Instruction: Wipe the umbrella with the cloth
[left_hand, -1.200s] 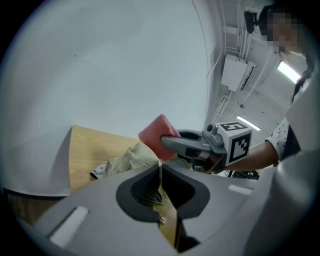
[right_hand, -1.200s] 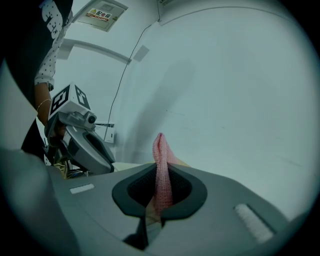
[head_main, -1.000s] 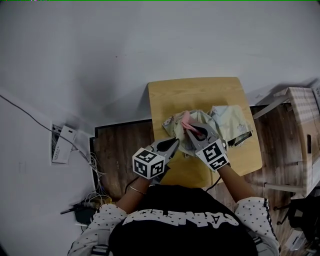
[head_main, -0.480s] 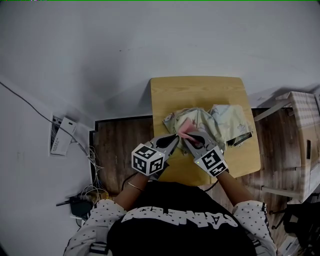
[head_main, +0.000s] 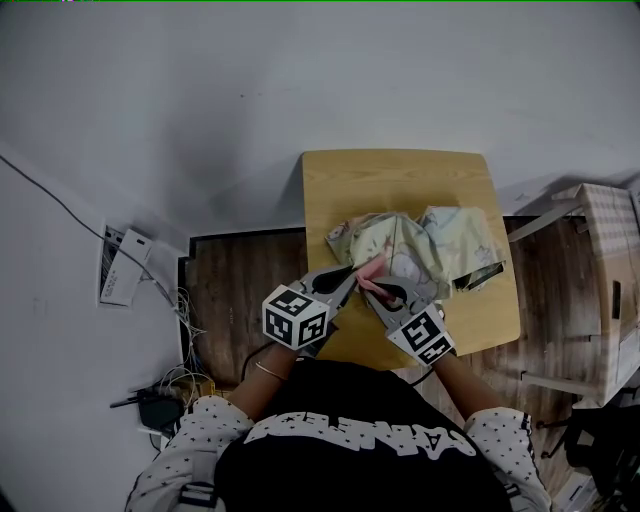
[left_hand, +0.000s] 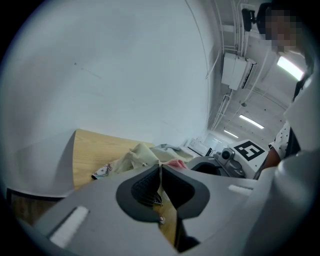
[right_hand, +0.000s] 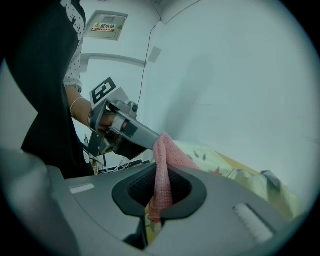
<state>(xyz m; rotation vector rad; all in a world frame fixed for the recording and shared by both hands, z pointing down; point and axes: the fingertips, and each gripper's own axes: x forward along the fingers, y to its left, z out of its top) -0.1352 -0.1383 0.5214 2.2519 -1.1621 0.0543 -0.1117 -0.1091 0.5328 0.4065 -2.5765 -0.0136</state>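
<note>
On the table (head_main: 400, 180), left fingers (left_hand: 140, 190) pinch crumpled pale umbrella (head_main: 395, 245), right fingers (right_hand: 184, 191) pink cloth (right_hand: 162, 170).

The umbrella (head_main: 425, 240) lies on the table (head_main: 400, 180), cloth (head_main: 372, 270) before it.

Looking steeply down from the head onto the surface (head_main: 400, 185) at twelve o'clock, with both gripper views low and close behind the jaws, the left hand-held gripper (head_main: 352, 273) facing two o'clock, the right hand-held gripper (head_main: 372, 285) ten o'clock, all three sharing the umbrella (head_main: 410, 240).
</note>
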